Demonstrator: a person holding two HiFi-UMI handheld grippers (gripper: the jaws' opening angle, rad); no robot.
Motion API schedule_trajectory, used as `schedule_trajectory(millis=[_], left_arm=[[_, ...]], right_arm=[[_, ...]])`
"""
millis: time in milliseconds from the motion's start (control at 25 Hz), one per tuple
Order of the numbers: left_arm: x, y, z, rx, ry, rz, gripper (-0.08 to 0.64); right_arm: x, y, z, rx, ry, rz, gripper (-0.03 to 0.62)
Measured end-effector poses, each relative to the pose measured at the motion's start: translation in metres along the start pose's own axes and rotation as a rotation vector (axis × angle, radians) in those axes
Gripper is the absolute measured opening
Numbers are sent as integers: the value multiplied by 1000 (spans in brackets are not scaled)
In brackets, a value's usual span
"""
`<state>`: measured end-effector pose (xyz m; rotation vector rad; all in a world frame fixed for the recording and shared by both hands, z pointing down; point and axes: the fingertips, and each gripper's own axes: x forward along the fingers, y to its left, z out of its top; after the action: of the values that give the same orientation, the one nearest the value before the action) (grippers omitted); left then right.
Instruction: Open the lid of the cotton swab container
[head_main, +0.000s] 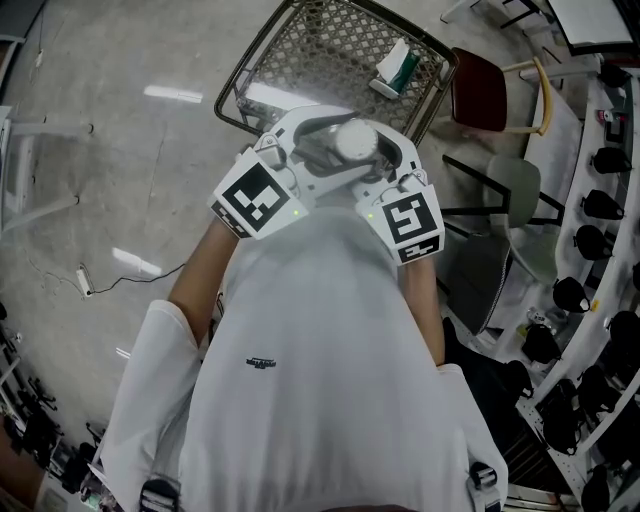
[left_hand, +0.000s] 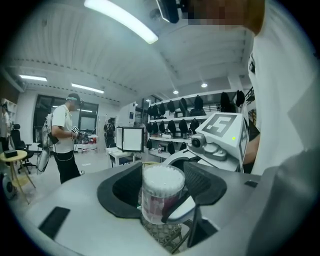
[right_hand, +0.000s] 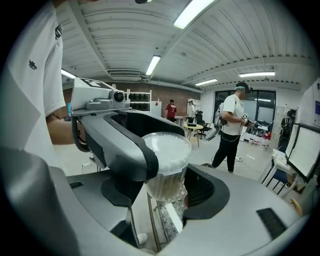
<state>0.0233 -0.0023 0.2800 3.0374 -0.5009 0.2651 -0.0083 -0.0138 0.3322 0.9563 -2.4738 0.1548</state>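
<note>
I hold the cotton swab container (head_main: 355, 140) close in front of my chest, over the near edge of a wire basket (head_main: 310, 45). It stands upright. Its long side runs up and down, and its round top faces up. It is a clear plastic tub, round like a cup and a bit wider at the top rim. It is packed with white swabs, and their fluffy tips show through the top. My left claw (left_hand: 161, 175) is closed on the top part, with 1 dark bumpy pad on each side. My right claw (right_hand: 165, 192) is closed on the lower part, reaching in from the other side, so the 2 claws cross. The basket is metal mesh with a thick rim.
</note>
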Motion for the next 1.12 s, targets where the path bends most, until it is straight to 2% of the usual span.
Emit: schedule_trajectory(millis=[360, 680, 880, 1120], left_arm=[[4, -5, -6, 36, 86, 12, 253], [13, -4, 3, 90, 91, -21, 255], [12, -5, 9, 85, 57, -55, 255], [3, -12, 22, 22, -41, -88, 224]], right_arm=[[-1, -1, -9, -10, 36, -45, 244], [-2, -11, -10, -5, 35, -61, 241], [-4, -12, -5, 13, 11, -54, 241], [-4, -16, -10, 19, 20, -79, 241]])
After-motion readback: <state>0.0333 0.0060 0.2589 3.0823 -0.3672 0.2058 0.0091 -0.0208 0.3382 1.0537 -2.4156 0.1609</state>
